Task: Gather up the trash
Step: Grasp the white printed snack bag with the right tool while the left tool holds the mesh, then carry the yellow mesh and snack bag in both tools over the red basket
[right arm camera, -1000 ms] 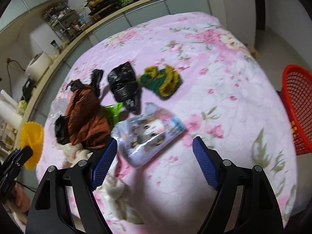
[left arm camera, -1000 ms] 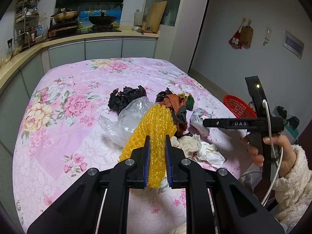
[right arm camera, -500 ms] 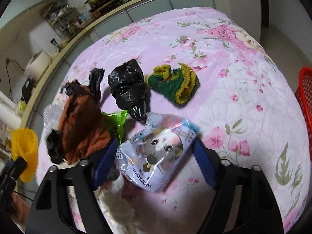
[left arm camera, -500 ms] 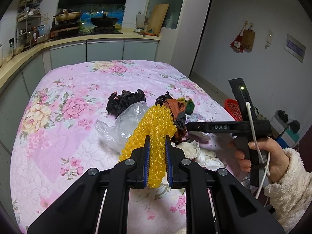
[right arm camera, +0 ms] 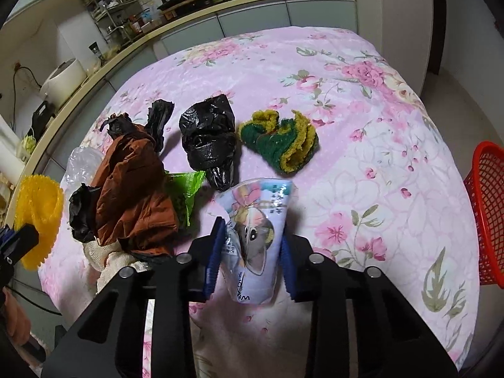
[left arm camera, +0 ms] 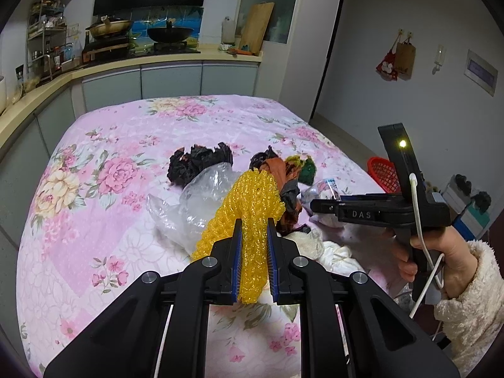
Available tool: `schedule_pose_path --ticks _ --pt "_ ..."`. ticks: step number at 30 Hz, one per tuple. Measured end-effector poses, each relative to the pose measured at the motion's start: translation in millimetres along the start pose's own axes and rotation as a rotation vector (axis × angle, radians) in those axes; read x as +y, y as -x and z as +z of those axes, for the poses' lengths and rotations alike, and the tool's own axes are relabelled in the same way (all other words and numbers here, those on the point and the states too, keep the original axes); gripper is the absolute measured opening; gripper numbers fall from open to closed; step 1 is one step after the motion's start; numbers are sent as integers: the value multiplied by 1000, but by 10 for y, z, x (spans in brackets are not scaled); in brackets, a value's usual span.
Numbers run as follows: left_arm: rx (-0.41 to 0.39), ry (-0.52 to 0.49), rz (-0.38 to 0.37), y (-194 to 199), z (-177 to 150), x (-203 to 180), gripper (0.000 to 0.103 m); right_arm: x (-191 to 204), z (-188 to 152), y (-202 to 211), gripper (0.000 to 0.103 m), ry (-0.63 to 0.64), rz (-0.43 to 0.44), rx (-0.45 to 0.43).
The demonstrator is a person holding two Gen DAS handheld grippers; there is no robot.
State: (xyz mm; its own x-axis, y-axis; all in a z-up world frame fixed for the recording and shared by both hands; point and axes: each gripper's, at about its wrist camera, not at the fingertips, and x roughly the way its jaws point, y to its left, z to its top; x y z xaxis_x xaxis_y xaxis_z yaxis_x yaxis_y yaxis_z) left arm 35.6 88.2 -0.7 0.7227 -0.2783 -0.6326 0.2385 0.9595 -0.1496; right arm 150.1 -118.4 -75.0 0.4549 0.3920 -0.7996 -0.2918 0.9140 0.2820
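Both grippers closed on litter above a table spread with a pink floral cloth (left arm camera: 94, 163), in a kitchen with a cream L-shaped counter (left arm camera: 176, 60)

The left gripper (left arm camera: 254, 249) has its blue-padded jaws nearly together, clamping a yellow knobbly foam net (left arm camera: 252, 201) that stands up between them; the right gripper (right arm camera: 250, 253) has its jaws partly closed on a pale printed plastic snack wrapper (right arm camera: 256, 217), pads pressing both sides (its lower end hangs free). On the cloth lie a crumpled black plastic bag (right arm camera: 209, 138), a green-and-yellow knitted rag (right arm camera: 280, 140), a rust-brown crumpled bag (right arm camera: 132, 186), a green foil packet (right arm camera: 187, 189), a clear plastic bag (left arm camera: 201, 195) and a white cloth (right arm camera: 107, 258). A red mesh plastic basket (right arm camera: 488, 214) stands on the floor just beside the table's right edge
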Motion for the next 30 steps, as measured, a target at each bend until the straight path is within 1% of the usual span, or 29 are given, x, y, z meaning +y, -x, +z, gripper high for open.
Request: schedule_pose_path --ticks 3,10,21,30 --pt "-13 -3 -3 32 39 -34 13 -30 -8 52 28 -5 -3 -15" --pt "-32 -22 -5 52 156 -132 13 -126 18 272 27 -15 -15 -74" --pt "-46 -54 -13 -64 407 -358 13 -255 112 657 27 -23 -37 -179" --pt "-54 -90 -32 -214 662 -586 13 -449 188 963 27 -50 -83 -254"
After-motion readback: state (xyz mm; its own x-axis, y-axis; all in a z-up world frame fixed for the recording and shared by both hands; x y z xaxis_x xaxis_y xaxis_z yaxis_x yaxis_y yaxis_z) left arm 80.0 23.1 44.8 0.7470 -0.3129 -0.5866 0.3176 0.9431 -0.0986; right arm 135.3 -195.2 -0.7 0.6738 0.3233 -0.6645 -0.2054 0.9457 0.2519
